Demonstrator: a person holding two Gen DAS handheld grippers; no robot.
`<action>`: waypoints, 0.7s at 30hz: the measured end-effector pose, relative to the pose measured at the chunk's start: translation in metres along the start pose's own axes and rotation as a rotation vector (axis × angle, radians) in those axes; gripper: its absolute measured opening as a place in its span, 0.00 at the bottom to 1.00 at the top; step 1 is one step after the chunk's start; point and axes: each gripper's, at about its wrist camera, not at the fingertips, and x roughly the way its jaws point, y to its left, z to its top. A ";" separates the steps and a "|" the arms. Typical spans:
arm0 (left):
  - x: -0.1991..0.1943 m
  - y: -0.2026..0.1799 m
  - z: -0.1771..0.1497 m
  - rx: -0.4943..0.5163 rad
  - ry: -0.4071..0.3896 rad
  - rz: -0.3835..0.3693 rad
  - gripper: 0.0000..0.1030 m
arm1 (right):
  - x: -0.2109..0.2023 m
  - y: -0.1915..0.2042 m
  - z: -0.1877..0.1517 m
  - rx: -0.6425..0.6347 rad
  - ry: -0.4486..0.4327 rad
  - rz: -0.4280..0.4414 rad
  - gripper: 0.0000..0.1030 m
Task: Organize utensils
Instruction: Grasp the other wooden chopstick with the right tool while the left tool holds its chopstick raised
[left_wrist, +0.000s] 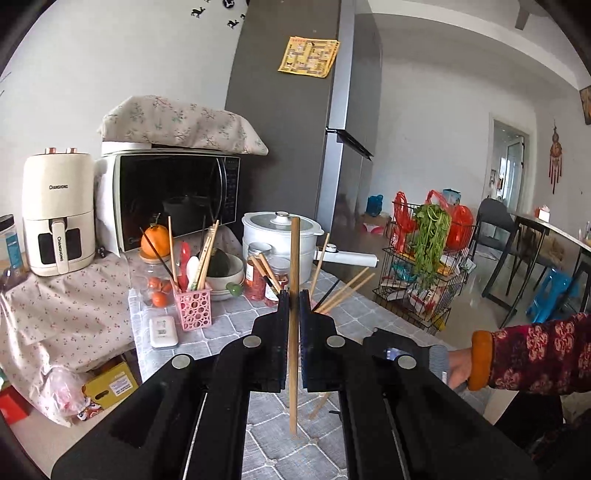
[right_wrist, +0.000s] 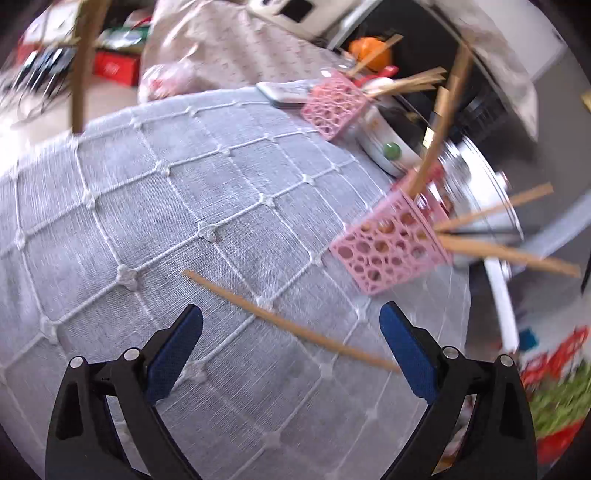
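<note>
Lying flat on the grey quilted table (right_wrist: 147, 206), the thin, light, stiff wooden chopstick (right_wrist: 291, 325) wants a mid-shaft pinch from the wide-open right gripper (right_wrist: 291, 343) — the left gripper (left_wrist: 294, 299) clamps another upright wooden chopstick (left_wrist: 294, 258).

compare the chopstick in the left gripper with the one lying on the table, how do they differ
The held chopstick stands upright, clamped in the shut left gripper; the loose chopstick lies flat on the tablecloth. The held one is off the cloth; the loose one sits ungripped before the open right gripper. Both look like plain light wood.
</note>
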 end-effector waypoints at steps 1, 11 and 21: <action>-0.002 0.002 0.000 -0.008 -0.005 0.000 0.04 | 0.004 0.000 0.004 -0.016 0.002 0.024 0.90; -0.009 0.013 0.008 -0.053 -0.046 0.000 0.04 | 0.043 -0.008 0.029 -0.109 0.125 0.375 0.47; -0.017 0.020 0.010 -0.079 -0.057 0.015 0.04 | 0.032 -0.006 0.015 0.109 0.203 0.473 0.05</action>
